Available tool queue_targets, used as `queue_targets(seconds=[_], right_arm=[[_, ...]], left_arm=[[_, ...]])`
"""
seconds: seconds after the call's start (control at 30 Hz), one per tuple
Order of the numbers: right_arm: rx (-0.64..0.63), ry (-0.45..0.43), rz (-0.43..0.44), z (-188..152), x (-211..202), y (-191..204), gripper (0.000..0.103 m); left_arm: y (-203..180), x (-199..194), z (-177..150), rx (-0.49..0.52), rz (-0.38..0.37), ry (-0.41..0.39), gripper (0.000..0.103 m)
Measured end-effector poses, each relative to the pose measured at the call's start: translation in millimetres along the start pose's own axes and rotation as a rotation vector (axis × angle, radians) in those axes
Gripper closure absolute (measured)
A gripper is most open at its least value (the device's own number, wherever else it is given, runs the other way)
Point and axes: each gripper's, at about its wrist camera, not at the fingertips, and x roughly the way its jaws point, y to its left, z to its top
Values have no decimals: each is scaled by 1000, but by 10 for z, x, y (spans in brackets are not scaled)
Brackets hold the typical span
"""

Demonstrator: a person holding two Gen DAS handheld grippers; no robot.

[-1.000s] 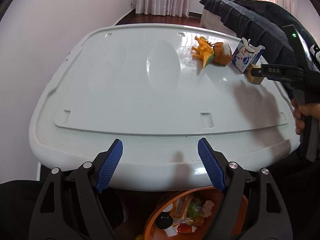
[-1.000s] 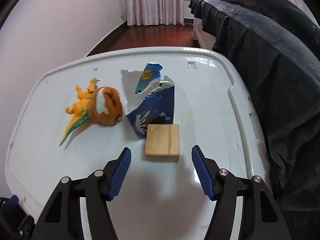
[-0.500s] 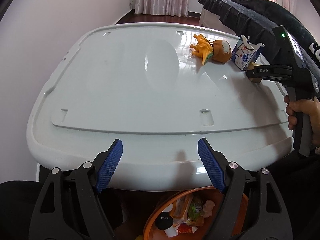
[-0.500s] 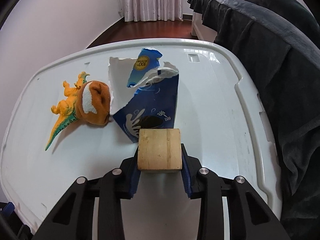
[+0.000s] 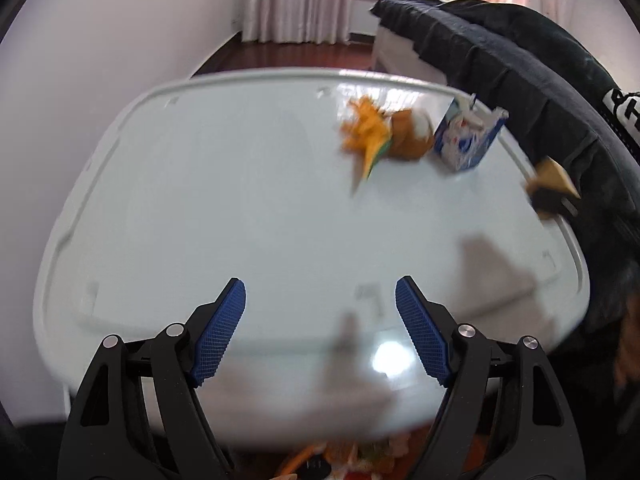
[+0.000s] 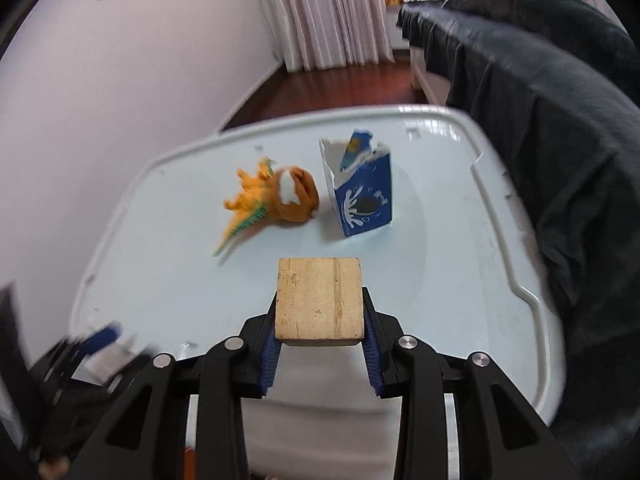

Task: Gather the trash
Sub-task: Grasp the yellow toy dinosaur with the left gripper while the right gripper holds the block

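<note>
My right gripper (image 6: 320,354) is shut on a wooden block (image 6: 319,303) and holds it above the white table (image 6: 168,292). From the left wrist view the same block (image 5: 554,176) shows at the far right, off the surface. A torn blue and white carton (image 6: 362,196) (image 5: 466,140) stands on the table beyond it. Beside the carton lie an orange toy dinosaur (image 6: 250,204) (image 5: 366,134) and a brown and white plush (image 6: 298,196). My left gripper (image 5: 320,328) hangs open over the table's near edge (image 5: 240,400), with nothing between its fingers.
An orange bin with wrappers (image 5: 344,460) sits below the table's near edge. A dark blanket (image 6: 560,128) drapes over furniture along the right side. A white wall (image 6: 100,80) stands at the left, curtains (image 6: 328,12) at the back.
My right gripper closed on the wooden block and lifted it off the table, back from the carton. My left gripper moved forward over the table's edge, still open.
</note>
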Motion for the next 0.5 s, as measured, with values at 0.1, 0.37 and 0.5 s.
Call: queue_targets(seconds=[0.1, 0.37, 0.5], right_arm=[[35, -26, 14, -74, -110, -123, 68], [154, -31, 79, 0, -80, -351, 68], [144, -45, 87, 27, -99, -332, 68]], left_arm=[[-138, 252, 336, 48, 10, -6, 27], [-348, 906, 880, 84, 42, 37, 27], [-375, 1119, 1026, 93, 71, 50, 27]])
